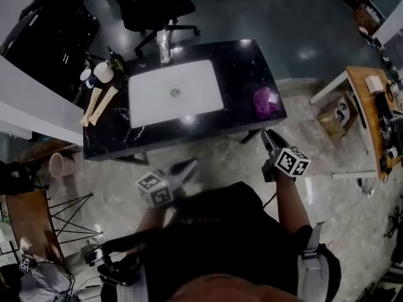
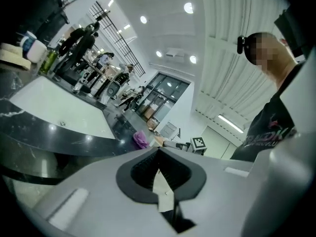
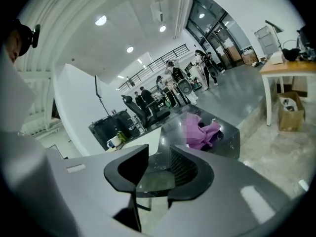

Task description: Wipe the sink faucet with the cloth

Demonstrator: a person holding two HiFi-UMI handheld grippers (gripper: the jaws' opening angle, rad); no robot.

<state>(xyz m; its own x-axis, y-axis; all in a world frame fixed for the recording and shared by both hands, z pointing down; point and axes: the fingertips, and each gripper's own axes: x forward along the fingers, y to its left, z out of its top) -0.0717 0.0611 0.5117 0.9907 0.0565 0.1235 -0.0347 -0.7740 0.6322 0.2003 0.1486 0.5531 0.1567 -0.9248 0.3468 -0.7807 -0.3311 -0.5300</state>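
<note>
The black marble desk (image 1: 245, 61) carries a white rectangular sink (image 1: 151, 96) that is set into its middle, and the chrome faucet (image 1: 164, 46) stands at the far edge of the desk, just behind the sink. The purple cloth (image 1: 266, 102) lies crumpled at the right end of the desk, close to the near right corner and well apart from the faucet. No hand-held gripper touches it. The left hand-held gripper (image 1: 191, 165) is over the floor in front of the near edge of the desk. In its own view the left hand-held gripper (image 2: 158, 149) has both jaws pressed together, with nothing between them. The right hand-held gripper (image 1: 267, 134) is just in front of the near right corner, also over the floor, and it points toward the cloth (image 3: 200, 131). In its own view the right hand-held gripper (image 3: 159, 154) has its jaws apart, and there is nothing in the gap. At the far left corner of the desk stand a white cup (image 1: 102, 72) and a green bottle (image 1: 116, 60). Two wooden sticks (image 1: 97, 106) lie side by side near the left edge, between that edge and the sink. A black office chair (image 1: 157, 8) stands beyond the far edge of the desk.
</note>
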